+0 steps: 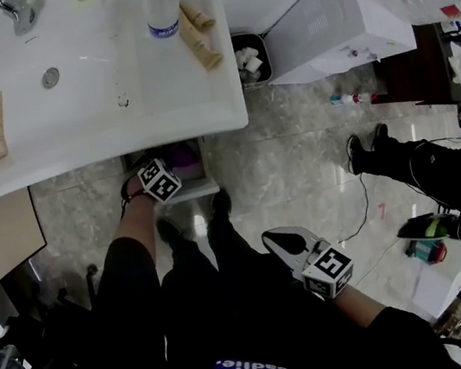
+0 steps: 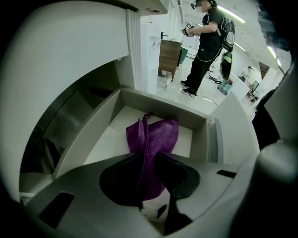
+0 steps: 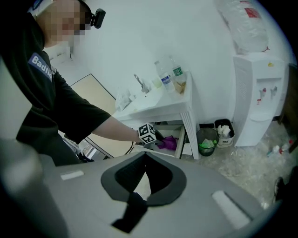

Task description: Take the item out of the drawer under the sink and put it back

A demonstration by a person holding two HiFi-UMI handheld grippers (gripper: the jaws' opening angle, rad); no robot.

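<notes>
A purple cloth [image 2: 156, 139] hangs over the open drawer [image 2: 163, 104] under the white sink counter [image 1: 198, 97]. My left gripper [image 2: 148, 155] is shut on the cloth's near end, and the rest drapes down into the drawer. In the head view the left gripper [image 1: 166, 165] reaches under the counter edge, with the cloth [image 1: 180, 154] beside it. From the right gripper view the cloth [image 3: 170, 142] shows at the drawer front. My right gripper [image 1: 279, 239] hangs lower right over the floor, away from the drawer. Its jaws [image 3: 145, 155] meet with nothing between them.
Bottles [image 1: 162, 11] and tubes stand on the counter by the basin. A dark trash bin [image 1: 251, 57] sits right of the sink, then a white water dispenser [image 1: 343, 20]. Another person [image 1: 420, 165] stands at the right on the marble floor.
</notes>
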